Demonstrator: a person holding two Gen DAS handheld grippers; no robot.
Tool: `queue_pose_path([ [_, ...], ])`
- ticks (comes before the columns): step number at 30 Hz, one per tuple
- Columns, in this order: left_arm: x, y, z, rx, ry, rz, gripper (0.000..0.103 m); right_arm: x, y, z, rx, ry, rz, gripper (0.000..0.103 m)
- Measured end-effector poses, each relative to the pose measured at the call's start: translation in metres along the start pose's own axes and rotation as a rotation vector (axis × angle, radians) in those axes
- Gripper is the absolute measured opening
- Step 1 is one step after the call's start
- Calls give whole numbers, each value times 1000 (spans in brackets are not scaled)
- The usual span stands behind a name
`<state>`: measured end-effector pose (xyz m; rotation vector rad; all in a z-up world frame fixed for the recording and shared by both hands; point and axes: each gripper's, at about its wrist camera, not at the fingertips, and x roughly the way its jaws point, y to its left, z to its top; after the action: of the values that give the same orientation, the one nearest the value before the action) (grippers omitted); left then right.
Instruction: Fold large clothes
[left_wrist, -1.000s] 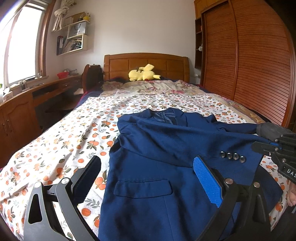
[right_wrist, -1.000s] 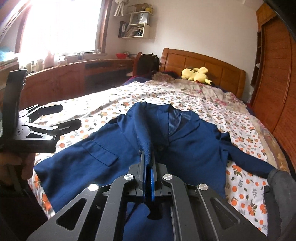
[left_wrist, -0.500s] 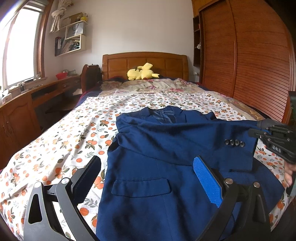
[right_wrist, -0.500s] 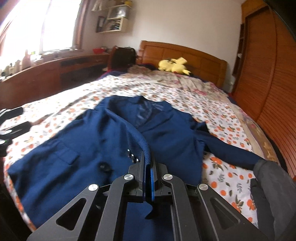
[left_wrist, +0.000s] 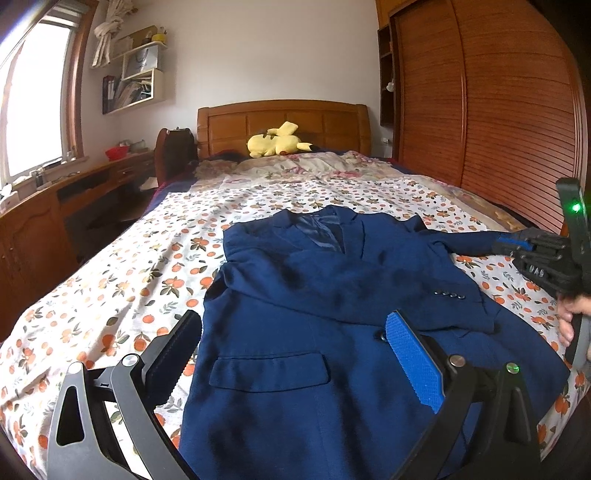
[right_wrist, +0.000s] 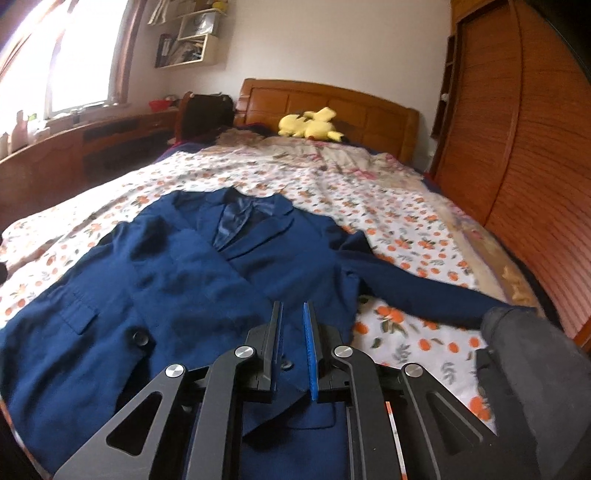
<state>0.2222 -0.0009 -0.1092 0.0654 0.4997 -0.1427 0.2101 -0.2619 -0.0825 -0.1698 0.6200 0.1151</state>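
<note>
A navy blue suit jacket (left_wrist: 332, 295) lies face up on the flowered bedsheet (left_wrist: 129, 277). One sleeve is folded across its chest, with the cuff buttons (left_wrist: 448, 294) showing. The other sleeve (right_wrist: 424, 291) stretches out to the right. My left gripper (left_wrist: 293, 325) hovers wide open over the jacket's lower half near the pocket flap, holding nothing. My right gripper (right_wrist: 292, 308) sits low over the jacket's right front. Its jaws are opening, with a narrow gap and no cloth pinched between them. In the left wrist view the right gripper (left_wrist: 517, 245) is at the far right edge.
A yellow plush toy (left_wrist: 277, 144) rests by the wooden headboard (left_wrist: 280, 118). A wooden wardrobe (left_wrist: 498, 129) runs along the right side of the bed and a desk (left_wrist: 55, 206) along the left. A hand (left_wrist: 570, 321) holds the right gripper.
My right gripper carried the sleeve across the jacket toward the right and downward, then its jaws parted and the sleeve now lies on the chest. The left gripper stayed put.
</note>
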Motion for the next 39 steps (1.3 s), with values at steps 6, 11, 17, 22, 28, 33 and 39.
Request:
queue_pose_path([
  [6,1,-11,2,15,-1,-9,100,36,14,-22,-37,93,58,13],
  [11,0,-22,4,26,-8,-18,100,63,15,-42,-35,175,85,13],
  [17,3,-37,5,64,-11,-1,100,66,14,-51,-23,172,96,16],
  [22,12,-43,10,79,2,7,100,61,8,-52,6,146,111,17],
  [28,24,-47,9,101,17,22,100,49,1,-48,38,90,129,19],
  [33,46,-50,7,77,32,2,100,46,-1,-46,52,68,134,19],
  [39,82,-52,5,79,40,-2,100,43,-6,-46,72,52,137,25],
])
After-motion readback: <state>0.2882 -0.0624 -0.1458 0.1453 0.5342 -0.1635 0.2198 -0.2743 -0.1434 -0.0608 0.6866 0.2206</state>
